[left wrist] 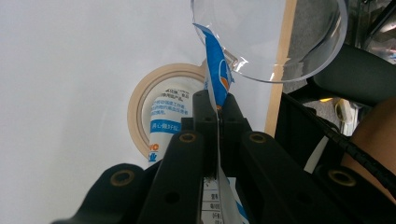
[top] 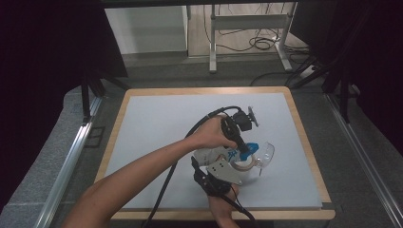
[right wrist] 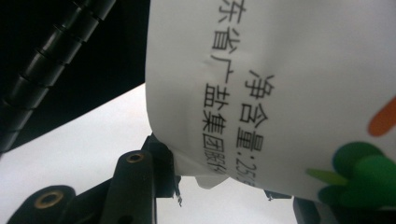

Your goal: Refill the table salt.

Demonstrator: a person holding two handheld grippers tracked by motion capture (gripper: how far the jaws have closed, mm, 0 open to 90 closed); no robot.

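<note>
A white and blue printed bag [top: 231,154] is held up over the table's near right part. My left gripper [top: 247,148] reaches in from above, and in the left gripper view its jaws [left wrist: 215,105] are shut on the bag's thin top edge [left wrist: 217,70]. My right gripper [top: 215,164], with a grey plate on top, grips the bag lower down. In the right gripper view the bag's printed face [right wrist: 280,93] sits between the jaws of my right gripper [right wrist: 229,186]. A clear plastic bowl [top: 264,154] [left wrist: 280,42] lies just right of the bag. A roll of beige tape [top: 244,165] [left wrist: 140,107] rests under the bag.
The white table top [top: 157,123] has a wooden rim [top: 304,137] close behind the bowl on the right. Cables trail from both grippers toward the near edge. A metal frame leg [top: 213,42] stands on the floor beyond the table.
</note>
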